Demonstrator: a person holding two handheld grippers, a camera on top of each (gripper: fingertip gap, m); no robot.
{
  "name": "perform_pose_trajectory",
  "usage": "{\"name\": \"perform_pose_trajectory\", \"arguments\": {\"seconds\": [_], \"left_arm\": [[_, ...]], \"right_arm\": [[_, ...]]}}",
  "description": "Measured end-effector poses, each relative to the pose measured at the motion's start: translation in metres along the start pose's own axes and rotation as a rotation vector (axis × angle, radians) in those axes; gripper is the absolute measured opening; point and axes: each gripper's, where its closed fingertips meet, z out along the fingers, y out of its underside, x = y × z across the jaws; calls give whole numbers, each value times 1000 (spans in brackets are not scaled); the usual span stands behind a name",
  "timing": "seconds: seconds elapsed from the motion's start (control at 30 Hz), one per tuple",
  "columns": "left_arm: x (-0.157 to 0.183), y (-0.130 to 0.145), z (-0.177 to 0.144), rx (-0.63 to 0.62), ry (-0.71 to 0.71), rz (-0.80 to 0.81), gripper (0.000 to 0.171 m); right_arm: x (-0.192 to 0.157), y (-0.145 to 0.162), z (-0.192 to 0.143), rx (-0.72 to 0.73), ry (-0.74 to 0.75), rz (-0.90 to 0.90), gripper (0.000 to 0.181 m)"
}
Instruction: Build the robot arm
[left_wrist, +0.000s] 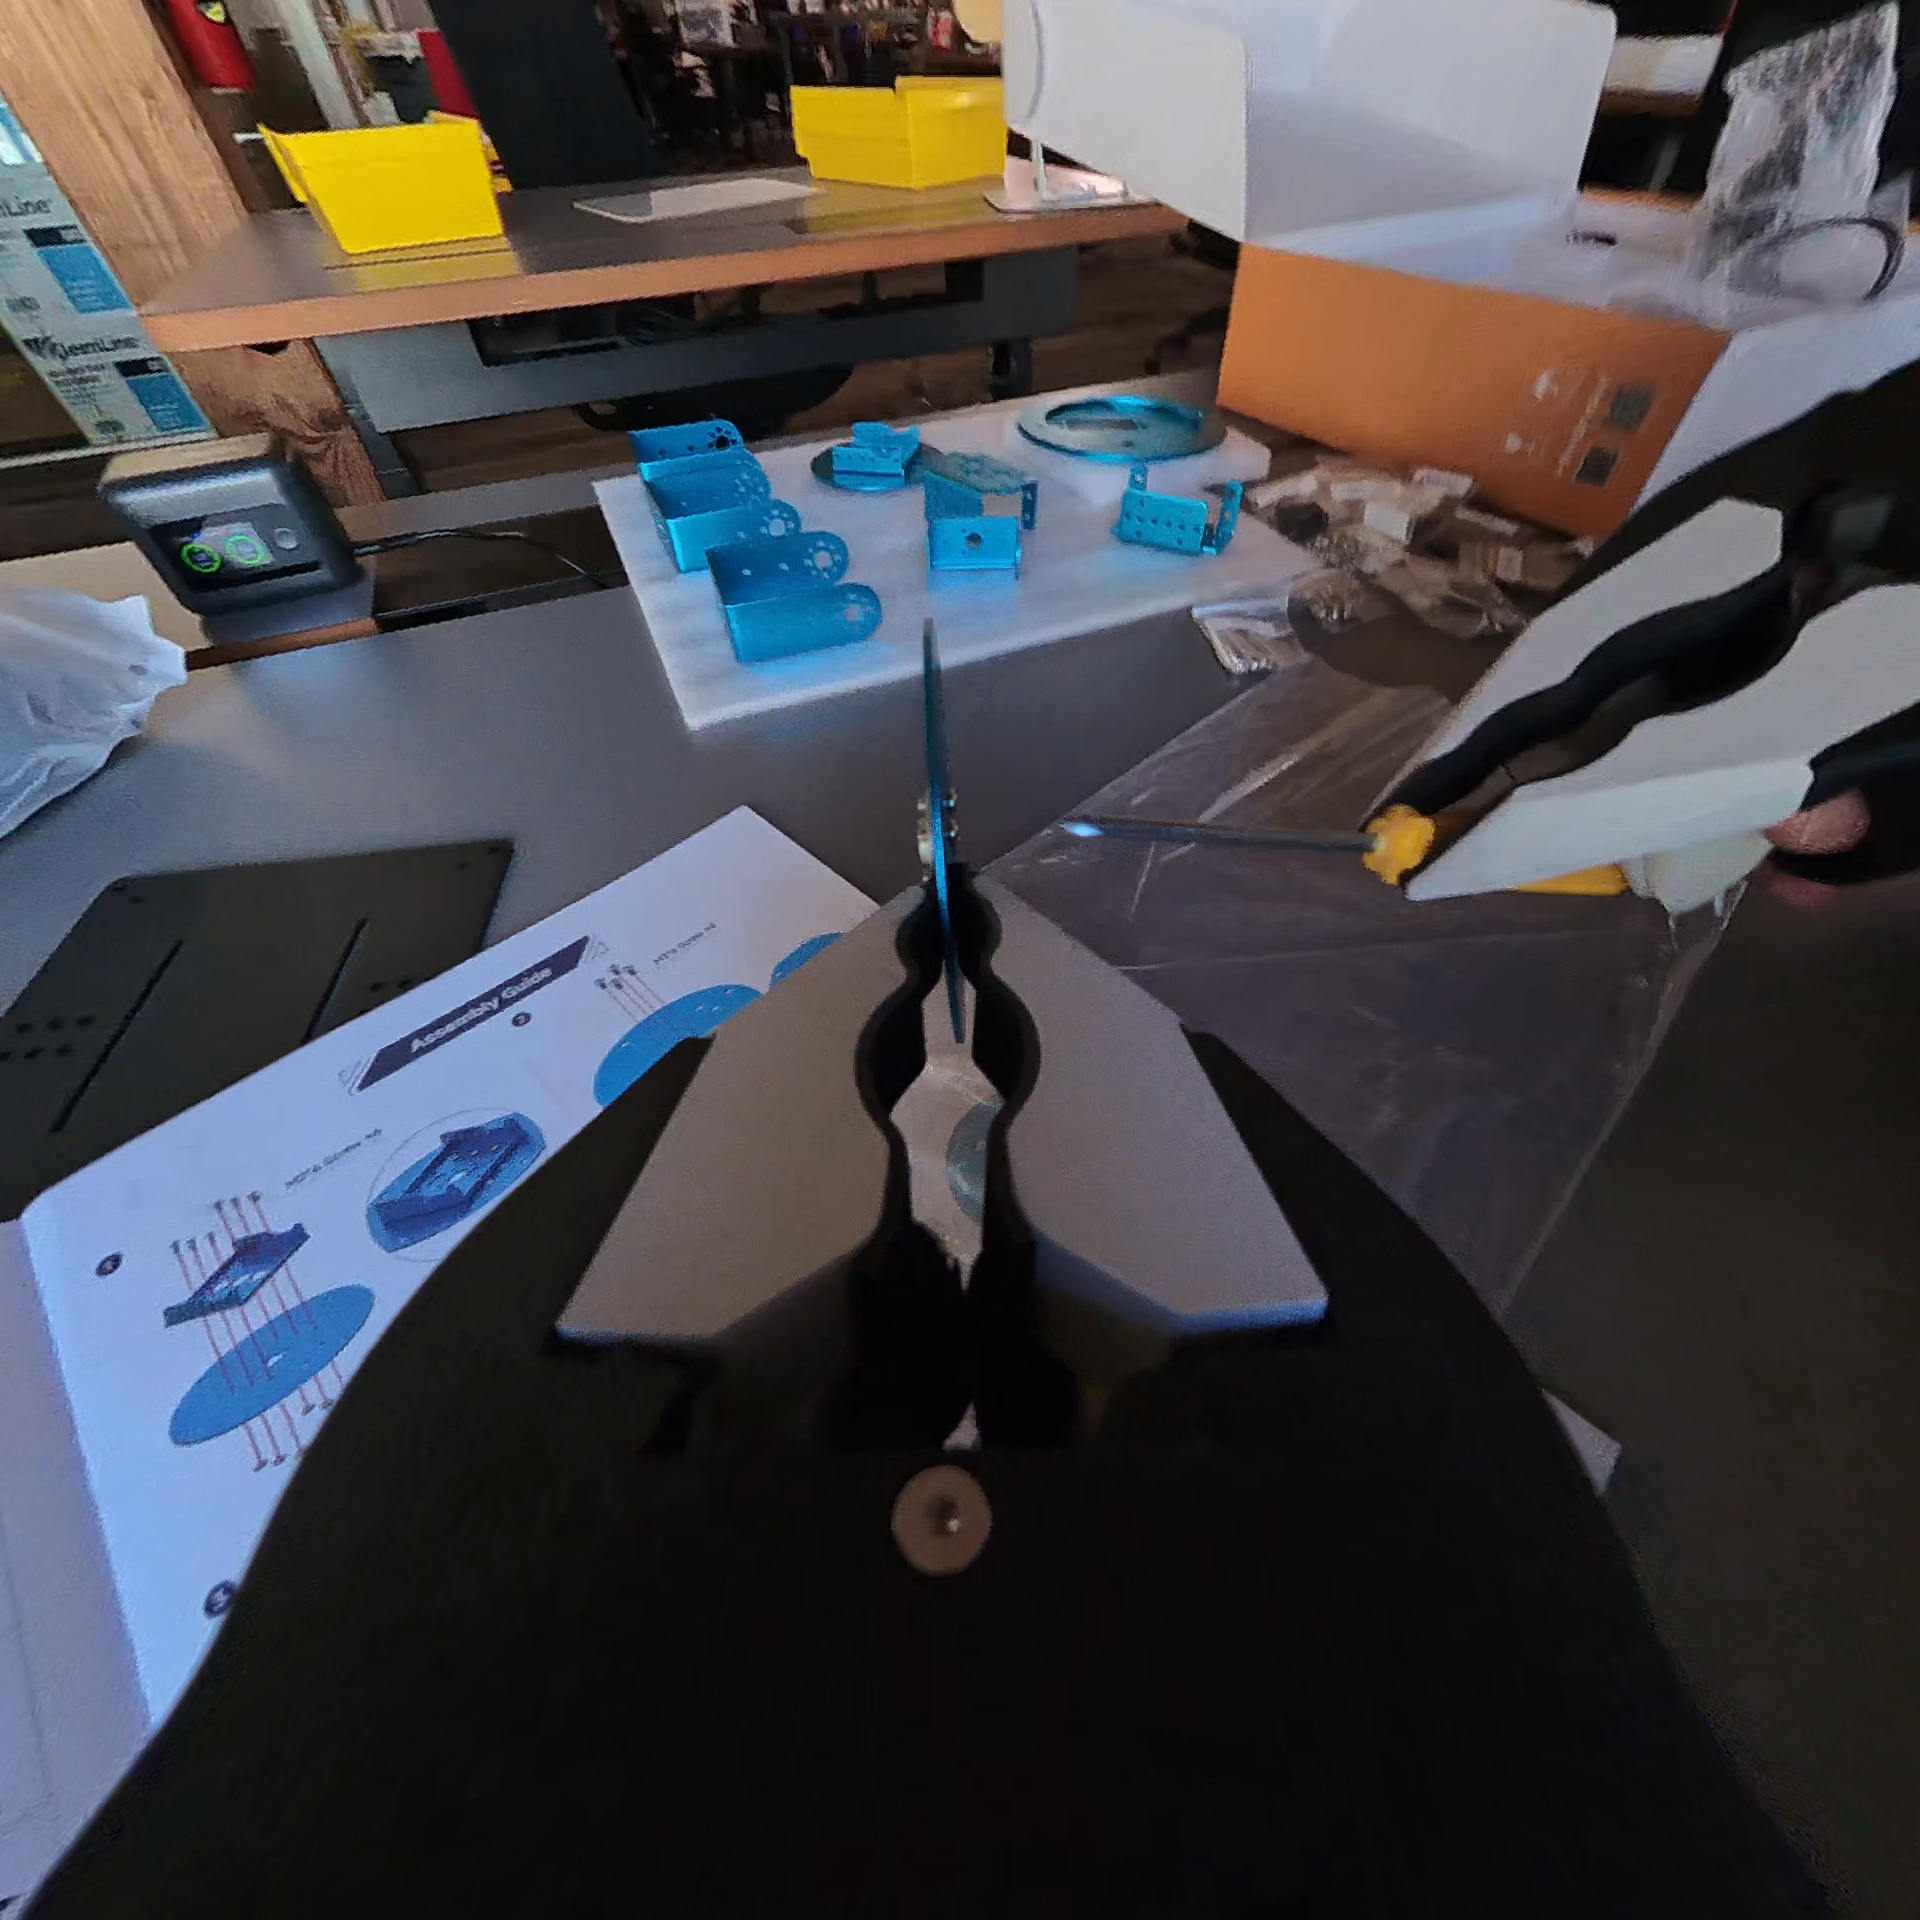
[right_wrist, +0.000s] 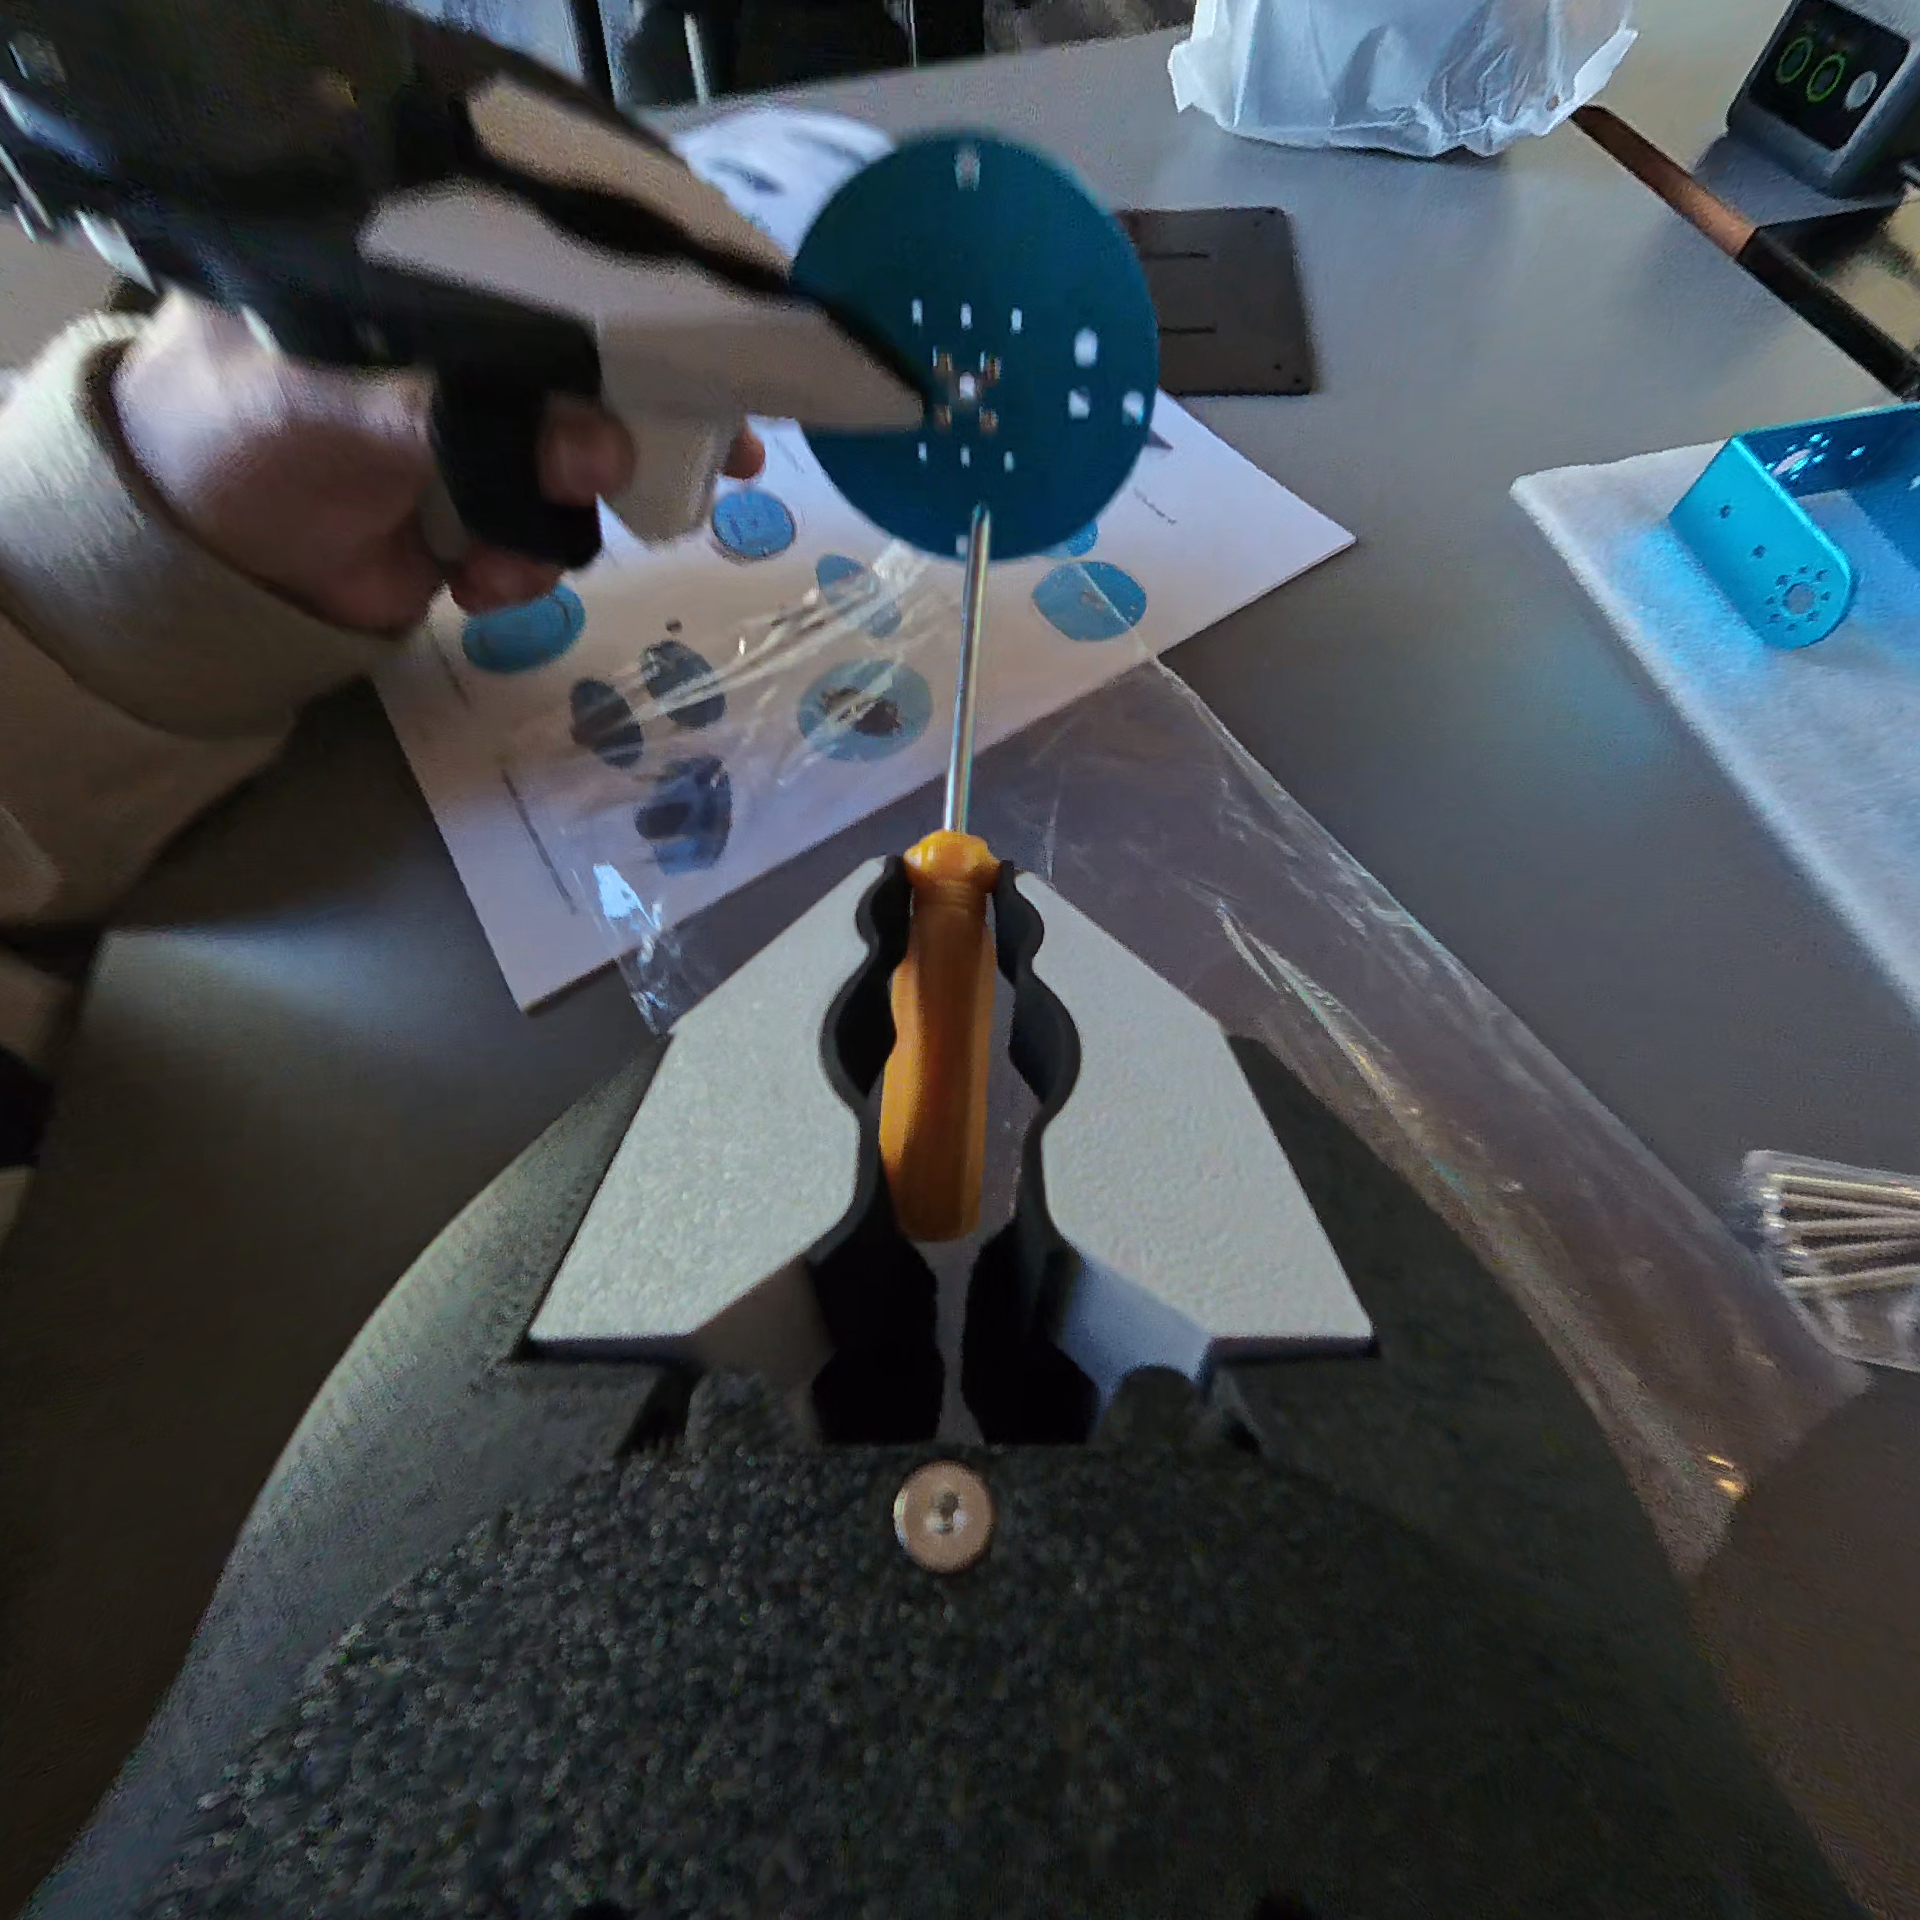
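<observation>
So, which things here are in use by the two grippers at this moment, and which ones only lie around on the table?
In use:
- left gripper, shut on the blue disc
- right gripper, shut on the screwdriver, its tip at the disc

Lying about:
- blue brackets on white foam sheet
- blue ring
- instruction sheet
- black plate
- bag of screws
- clear plastic wrap

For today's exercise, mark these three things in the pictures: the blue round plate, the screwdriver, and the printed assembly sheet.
Blue round plate (right_wrist: 1023, 270), right wrist view: on its flat perforated face, upper part.
Screwdriver (right_wrist: 940, 1049), right wrist view: on the orange handle, gripped between the right tongs.
Printed assembly sheet (left_wrist: 312, 1143), left wrist view: on the white page beside the drawings.
</observation>
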Motion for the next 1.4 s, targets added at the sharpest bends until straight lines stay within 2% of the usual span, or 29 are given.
{"name": "perform_pose_trajectory", "arguments": {"seconds": [0.2,0.8,1.0,1.23,1.4], "left_arm": [[10,2,6,-19,16,33,1],[20,1,8,-20,25,82,1],[20,3,11,-46,-31,199,1],[20,8,13,-100,-123,425,1],[15,11,13,-118,-141,439,1]], "right_arm": [[0,-9,-2,36,-2,35,16],[2,-1,3,-14,10,63,16],[4,4,5,-49,43,31,16],[12,16,17,-88,109,-26,16],[15,14,22,-57,95,24,16]]}}
